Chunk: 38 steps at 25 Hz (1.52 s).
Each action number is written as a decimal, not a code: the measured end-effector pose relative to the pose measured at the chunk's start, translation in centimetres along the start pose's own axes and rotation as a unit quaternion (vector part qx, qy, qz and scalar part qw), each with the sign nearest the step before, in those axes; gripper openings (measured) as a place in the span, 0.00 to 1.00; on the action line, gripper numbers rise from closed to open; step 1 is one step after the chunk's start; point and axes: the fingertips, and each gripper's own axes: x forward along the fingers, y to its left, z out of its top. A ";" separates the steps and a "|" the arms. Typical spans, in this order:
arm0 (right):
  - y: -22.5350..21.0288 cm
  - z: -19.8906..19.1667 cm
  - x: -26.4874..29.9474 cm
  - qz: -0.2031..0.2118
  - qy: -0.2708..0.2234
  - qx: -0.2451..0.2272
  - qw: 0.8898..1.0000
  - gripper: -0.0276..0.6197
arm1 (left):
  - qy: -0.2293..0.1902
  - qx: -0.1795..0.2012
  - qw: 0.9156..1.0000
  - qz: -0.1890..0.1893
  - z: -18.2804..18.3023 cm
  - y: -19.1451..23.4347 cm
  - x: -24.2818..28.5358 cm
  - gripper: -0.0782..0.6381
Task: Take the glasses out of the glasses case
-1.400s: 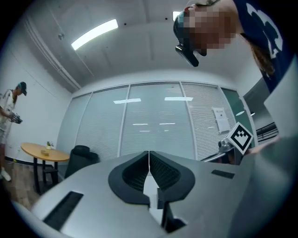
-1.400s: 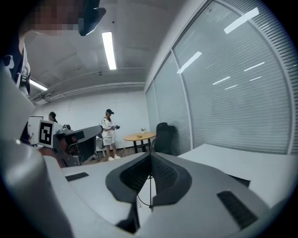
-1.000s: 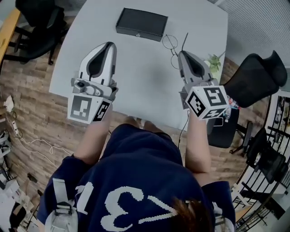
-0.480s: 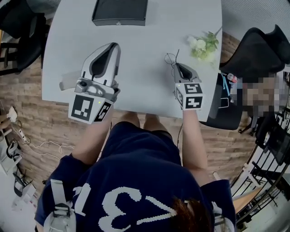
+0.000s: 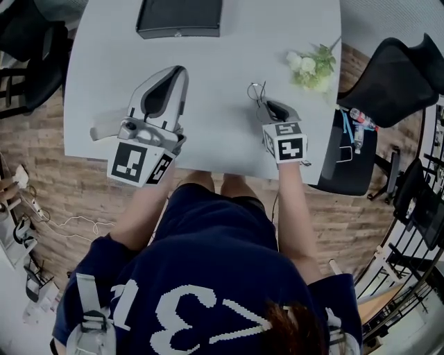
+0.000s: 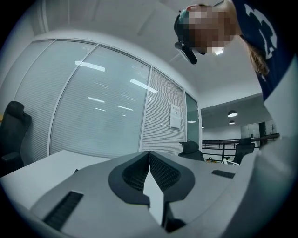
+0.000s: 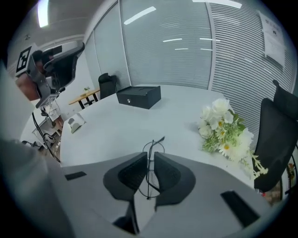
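The thin wire-frame glasses (image 7: pixel 150 158) stand upright between the jaws of my right gripper (image 7: pixel 149 163), which is shut on them over the table's near right part. In the head view the glasses (image 5: pixel 257 90) stick out past the right gripper (image 5: pixel 268 105). The black glasses case (image 5: pixel 179 17) lies at the table's far edge with its lid down; in the right gripper view the case (image 7: pixel 138 96) is well beyond the glasses. My left gripper (image 5: pixel 176 72) hovers over the near left of the table, its jaws (image 6: pixel 149 155) shut on nothing and aimed at a glass wall.
A bunch of white flowers (image 5: pixel 311 67) lies at the table's right edge, close to the right gripper. A small pale object (image 5: pixel 103 130) sits near the table's left corner. Black office chairs (image 5: pixel 392 76) stand to the right. The white table (image 5: pixel 222 55) ends just in front of me.
My right gripper has carried the glasses away from the case, toward the near edge of the table. The left gripper has hardly moved. The head camera has shifted.
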 end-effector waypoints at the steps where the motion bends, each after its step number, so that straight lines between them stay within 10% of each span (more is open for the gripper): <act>1: -0.4 0.7 -0.4 -0.001 -0.010 0.007 1.000 0.14 | -0.004 0.003 1.000 -0.002 0.4 0.0 0.2 0.14; 7: -3.0 9.4 -6.7 -0.023 -0.162 0.036 0.986 0.10 | -0.032 0.023 0.999 -0.012 3.9 -0.4 1.5 0.14; 13: -4.1 19.6 -18.1 -0.024 -0.383 0.083 0.920 0.09 | -0.068 0.032 0.996 -0.039 8.8 -1.2 2.6 0.14; 18: -4.1 23.2 -25.0 -0.047 -0.462 0.069 0.883 0.08 | -0.100 0.060 0.993 -0.036 12.5 -2.1 2.3 0.14; 38: -3.8 24.8 -28.0 -0.055 -0.503 0.044 0.861 0.08 | -0.106 0.072 0.991 -0.025 13.0 -2.9 3.0 0.14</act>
